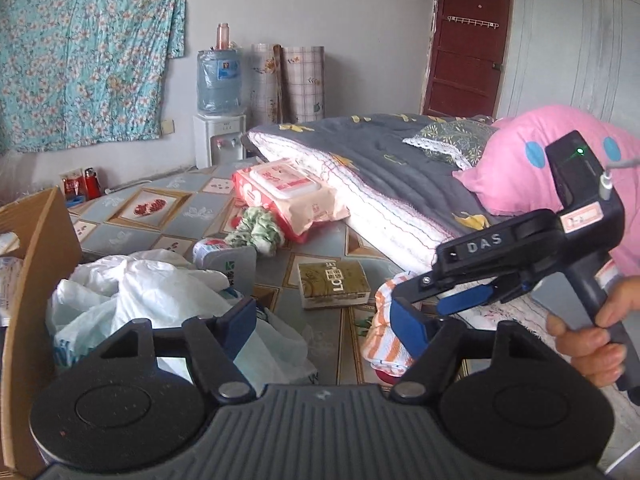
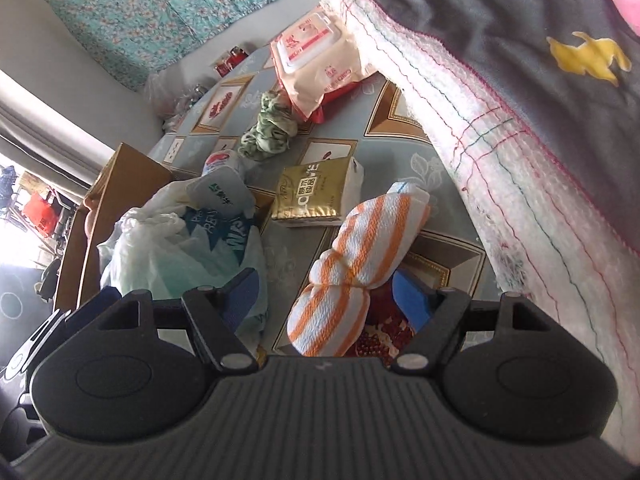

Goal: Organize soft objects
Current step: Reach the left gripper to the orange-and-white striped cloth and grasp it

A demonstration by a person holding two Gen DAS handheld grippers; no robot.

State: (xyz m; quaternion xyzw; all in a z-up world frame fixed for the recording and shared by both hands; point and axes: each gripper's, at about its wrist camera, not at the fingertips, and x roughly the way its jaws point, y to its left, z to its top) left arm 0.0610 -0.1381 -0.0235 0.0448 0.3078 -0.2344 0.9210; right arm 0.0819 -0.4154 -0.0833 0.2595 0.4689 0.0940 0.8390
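— Bed first: what covers it?
— Tiled-pattern sheet, folded grey quilt along its far edge, floral cloth on the wall.
— Writing?
— "DAS" on the right claw — wide, straddling the orange-striped towel near the quilt's edge.
— Left claw?
— Wide, empty, above the plastic bag.

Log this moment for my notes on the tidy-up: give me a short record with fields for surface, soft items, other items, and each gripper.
surface: patterned mat
soft items: orange-striped towel, green cloth, folded quilt
other items: gold tissue pack, wipes pack, plastic bag, cardboard box
right gripper: open, towel between its fingers
left gripper: open, empty
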